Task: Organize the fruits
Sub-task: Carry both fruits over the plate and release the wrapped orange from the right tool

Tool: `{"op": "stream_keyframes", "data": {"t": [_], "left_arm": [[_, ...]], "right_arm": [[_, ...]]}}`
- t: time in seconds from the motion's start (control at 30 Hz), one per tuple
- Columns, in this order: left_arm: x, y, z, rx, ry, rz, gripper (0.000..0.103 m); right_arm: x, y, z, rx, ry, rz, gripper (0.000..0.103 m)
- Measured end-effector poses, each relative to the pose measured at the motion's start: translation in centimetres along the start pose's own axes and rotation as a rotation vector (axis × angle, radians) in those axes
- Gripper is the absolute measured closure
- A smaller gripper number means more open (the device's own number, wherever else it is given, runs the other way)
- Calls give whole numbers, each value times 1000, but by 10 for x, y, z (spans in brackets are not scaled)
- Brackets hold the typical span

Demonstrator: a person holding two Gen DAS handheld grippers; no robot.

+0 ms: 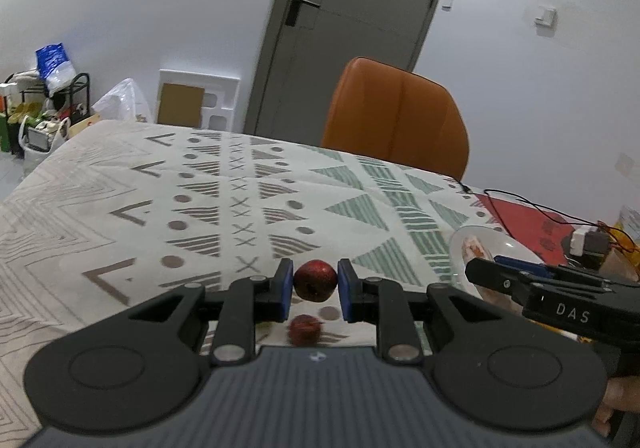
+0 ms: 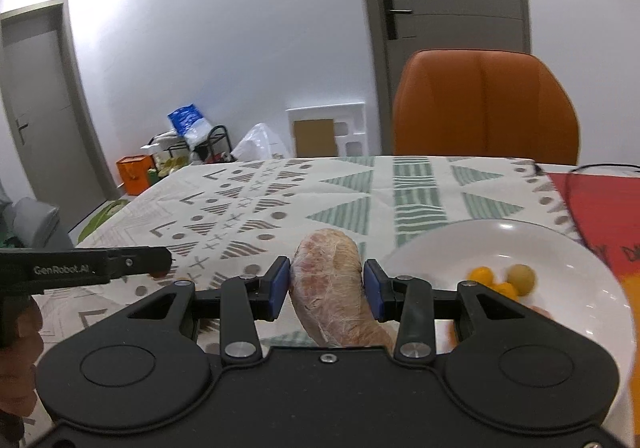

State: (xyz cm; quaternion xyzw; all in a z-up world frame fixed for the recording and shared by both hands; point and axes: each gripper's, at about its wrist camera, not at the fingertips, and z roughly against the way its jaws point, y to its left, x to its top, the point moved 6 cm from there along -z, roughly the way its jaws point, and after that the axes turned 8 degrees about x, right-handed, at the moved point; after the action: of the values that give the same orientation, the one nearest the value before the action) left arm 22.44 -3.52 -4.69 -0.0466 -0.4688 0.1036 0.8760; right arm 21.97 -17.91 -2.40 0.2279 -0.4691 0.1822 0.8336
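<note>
My left gripper (image 1: 315, 282) is shut on a small dark red fruit (image 1: 315, 277) and holds it just above the patterned tablecloth (image 1: 200, 208). A second red fruit (image 1: 305, 330) lies on the cloth below it. My right gripper (image 2: 326, 286) is shut on a long pinkish peeled fruit segment (image 2: 328, 268) covered in white fibres. To its right, a white plate (image 2: 440, 248) holds several small orange and yellow fruits (image 2: 502, 280). The right gripper (image 1: 476, 273) reaches over the plate (image 1: 456, 244) in the left wrist view. The left gripper (image 2: 168, 253) shows at the left edge of the right wrist view.
An orange chair (image 1: 396, 116) stands behind the table's far edge, before a grey door (image 1: 352, 8). A red mat (image 1: 520, 216) with black cables and a small white device (image 1: 582, 240) lies at the right. Bags and a rack (image 1: 48, 104) clutter the floor at the left.
</note>
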Motion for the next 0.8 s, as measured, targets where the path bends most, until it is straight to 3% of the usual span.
{"op": "stream_keyframes", "data": {"t": [0.8], "left_arm": [[-8,-84,-13,-92,17,-107,81]], "right_arm": [[-16,-88,56,-159,-47,-79,65]]}}
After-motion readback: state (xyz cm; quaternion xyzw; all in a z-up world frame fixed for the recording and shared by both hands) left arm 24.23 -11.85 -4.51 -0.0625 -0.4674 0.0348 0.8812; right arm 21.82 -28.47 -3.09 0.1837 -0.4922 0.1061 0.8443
